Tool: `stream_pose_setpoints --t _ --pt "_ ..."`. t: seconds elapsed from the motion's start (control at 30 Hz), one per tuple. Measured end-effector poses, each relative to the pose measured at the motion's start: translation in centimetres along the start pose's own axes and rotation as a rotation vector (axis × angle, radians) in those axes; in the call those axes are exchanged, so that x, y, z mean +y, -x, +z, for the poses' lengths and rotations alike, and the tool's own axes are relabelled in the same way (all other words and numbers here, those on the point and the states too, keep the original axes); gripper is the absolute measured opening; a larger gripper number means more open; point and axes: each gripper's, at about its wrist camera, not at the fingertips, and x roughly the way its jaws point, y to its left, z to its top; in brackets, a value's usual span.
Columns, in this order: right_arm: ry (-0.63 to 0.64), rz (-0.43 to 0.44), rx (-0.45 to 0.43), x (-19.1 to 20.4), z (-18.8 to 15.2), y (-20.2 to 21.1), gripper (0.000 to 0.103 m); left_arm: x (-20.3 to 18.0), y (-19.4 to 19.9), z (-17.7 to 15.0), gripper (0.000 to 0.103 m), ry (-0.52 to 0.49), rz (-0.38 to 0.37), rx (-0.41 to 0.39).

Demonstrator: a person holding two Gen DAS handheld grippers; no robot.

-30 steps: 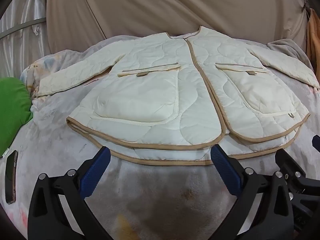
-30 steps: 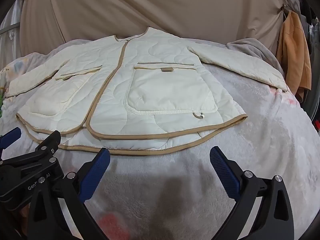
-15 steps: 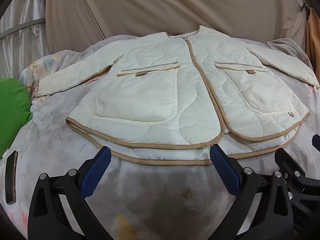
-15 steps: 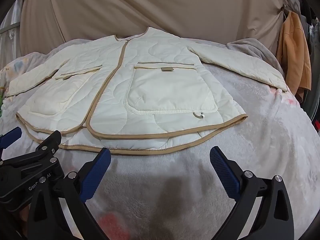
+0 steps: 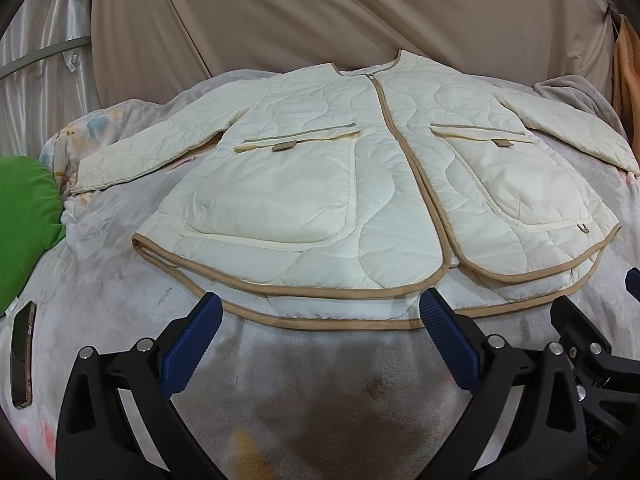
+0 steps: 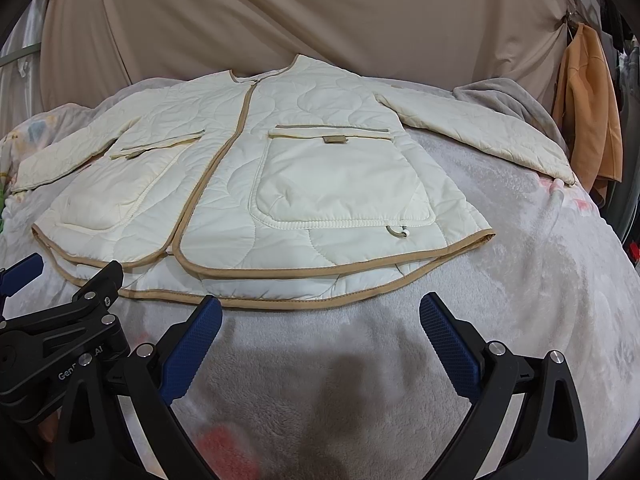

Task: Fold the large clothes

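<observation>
Where the tan backdrop cloth hangs behind, spread over a bed in a pale grey fleece blanket, blotched with faint colour. Lying flat on that blanket, front side up: cream quilted jacket, tan binding along the hem and down the closed front, both sleeves stretched out to the sides, a big patch pocket on each front panel. At the far right, hanging beside the bed, an orange garment. At the blanket's left edge, a green cushion, and nearer the camera a phone lying on the fleece.

Left tongs: spread wide apart, blue ribbed pads just short of the jacket's hem, gripping nothing, hovering over bare blanket. Right tongs: likewise wide apart, empty, blue pads near the hem below the right-hand pocket, not touching the cloth as far as can be told. Side by side, close together, each visible at the edge of the other's view.
</observation>
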Motion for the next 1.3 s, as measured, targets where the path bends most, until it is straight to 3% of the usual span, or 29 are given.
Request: stream_pose_setpoints --t 1.3 --pt "0.003 -0.003 0.002 0.06 0.05 -0.01 0.098 0.02 -0.11 -0.04 0.096 -0.002 -0.001 0.004"
